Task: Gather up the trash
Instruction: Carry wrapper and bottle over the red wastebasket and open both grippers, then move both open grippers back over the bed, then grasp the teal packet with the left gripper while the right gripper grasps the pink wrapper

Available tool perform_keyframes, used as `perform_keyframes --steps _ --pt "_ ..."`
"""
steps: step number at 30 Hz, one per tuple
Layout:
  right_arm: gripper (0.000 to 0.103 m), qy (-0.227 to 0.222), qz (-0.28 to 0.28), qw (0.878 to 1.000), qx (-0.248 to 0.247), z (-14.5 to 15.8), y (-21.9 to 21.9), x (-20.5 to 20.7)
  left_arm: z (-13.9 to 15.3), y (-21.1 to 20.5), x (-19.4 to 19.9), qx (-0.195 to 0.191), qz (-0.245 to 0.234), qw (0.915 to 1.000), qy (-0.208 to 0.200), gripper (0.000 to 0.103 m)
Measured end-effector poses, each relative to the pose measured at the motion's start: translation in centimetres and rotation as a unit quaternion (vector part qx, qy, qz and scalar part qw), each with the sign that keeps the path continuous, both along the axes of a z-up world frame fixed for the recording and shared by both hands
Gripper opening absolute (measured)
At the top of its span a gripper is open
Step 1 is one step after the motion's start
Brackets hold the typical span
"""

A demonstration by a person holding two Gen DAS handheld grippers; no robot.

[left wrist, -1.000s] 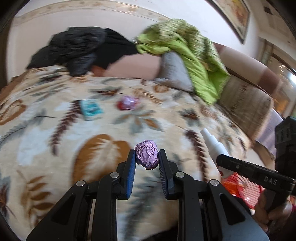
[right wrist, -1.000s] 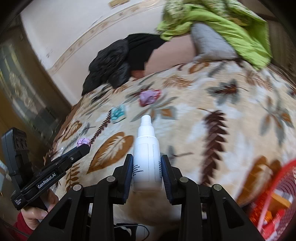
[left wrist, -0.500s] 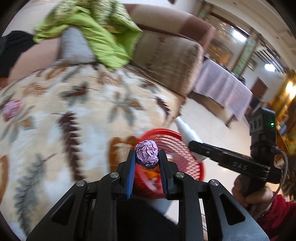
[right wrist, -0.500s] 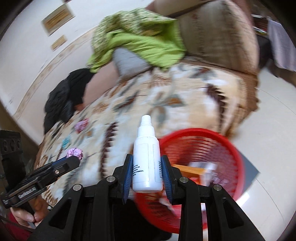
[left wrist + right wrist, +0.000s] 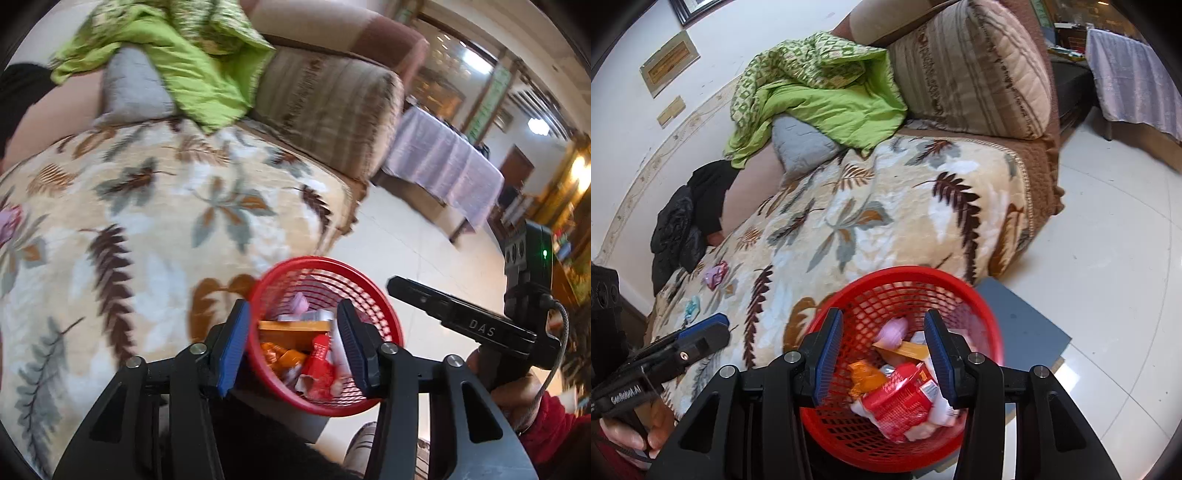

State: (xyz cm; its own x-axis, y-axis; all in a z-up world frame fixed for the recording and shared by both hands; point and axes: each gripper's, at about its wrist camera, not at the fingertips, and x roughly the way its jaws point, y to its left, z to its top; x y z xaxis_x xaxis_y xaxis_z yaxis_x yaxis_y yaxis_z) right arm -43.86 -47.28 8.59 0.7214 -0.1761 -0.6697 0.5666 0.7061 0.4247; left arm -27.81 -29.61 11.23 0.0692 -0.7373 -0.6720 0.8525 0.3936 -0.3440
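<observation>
1. Red mesh basket (image 5: 982,314) sits low centre in both views, right at the sofa's front edge, half over a grey mat (image 5: 1027,325) on the glossy white floor (image 5: 1119,258). Floor to the right of it is wide open; the only tight side is the left, where the leaf-print blanket (image 5: 886,221) bulges up against the rim.
2. Left gripper (image 5: 291,338) hangs over the basket with its blue pads spread apart and nothing between them. Its jaws have just been opening.
3. Right gripper (image 5: 882,347) is the same deal: jaws have just been opening, pads apart, empty, basket directly below.
4. Inside the basket: a crumpled lilac paper ball (image 5: 894,330) near the back, an orange box (image 5: 908,349), a red packet (image 5: 901,398), plus white bits too blurry to name. Can't make out the bottle for sure.
5. Still on the blanket, far left of the right wrist view: a purple wrapper (image 5: 716,276) and a teal wrapper (image 5: 691,308), well apart from both grippers.
6. Other stuff: green quilt (image 5: 820,92) and grey pillow (image 5: 801,144) upper centre, black jacket (image 5: 687,221) at left, striped cushion (image 5: 971,70) upper right, a table with lilac cloth (image 5: 439,166) across the room.
7. Each gripper shows at the edge of the other's view, held by a hand (image 5: 646,432); neither blocks the basket.
</observation>
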Motion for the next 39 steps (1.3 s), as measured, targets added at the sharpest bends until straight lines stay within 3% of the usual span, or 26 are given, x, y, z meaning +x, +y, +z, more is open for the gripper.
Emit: perform_keyframes --steps 7,13,17,22,28,35,39 --pt "0.049 -0.008 0.069 0.998 -0.007 0.8 3.5 4.8 0.1 6.3 4.9 0.001 0.088 0.9961 -0.001 0.052" --pt "0.052 -0.006 0.152 0.988 -0.018 1.7 8.4 11.5 -0.2 12.5 9.5 0.005 0.175 0.9846 -0.007 0.057" --pt "0.053 -0.001 0.194 0.981 -0.021 2.0 11.2 15.4 -0.5 17.1 13.5 0.005 0.245 0.9694 0.007 0.064" --pt "0.054 -0.01 0.235 0.972 -0.012 2.5 14.6 19.4 -1.2 22.2 20.2 0.038 0.351 0.9355 0.002 0.077" --pt "0.061 -0.009 0.262 0.965 -0.021 2.7 16.4 23.2 -3.9 24.3 29.0 0.078 0.424 0.9013 0.044 0.077" --pt "0.067 0.0 0.264 0.965 0.003 1.9 15.7 27.9 -8.3 22.4 35.8 0.13 0.454 0.8792 0.064 0.077" --pt "0.069 0.005 0.265 0.964 0.018 1.4 15.4 31.4 -9.6 22.1 37.2 0.132 0.45 0.8821 0.041 0.073"
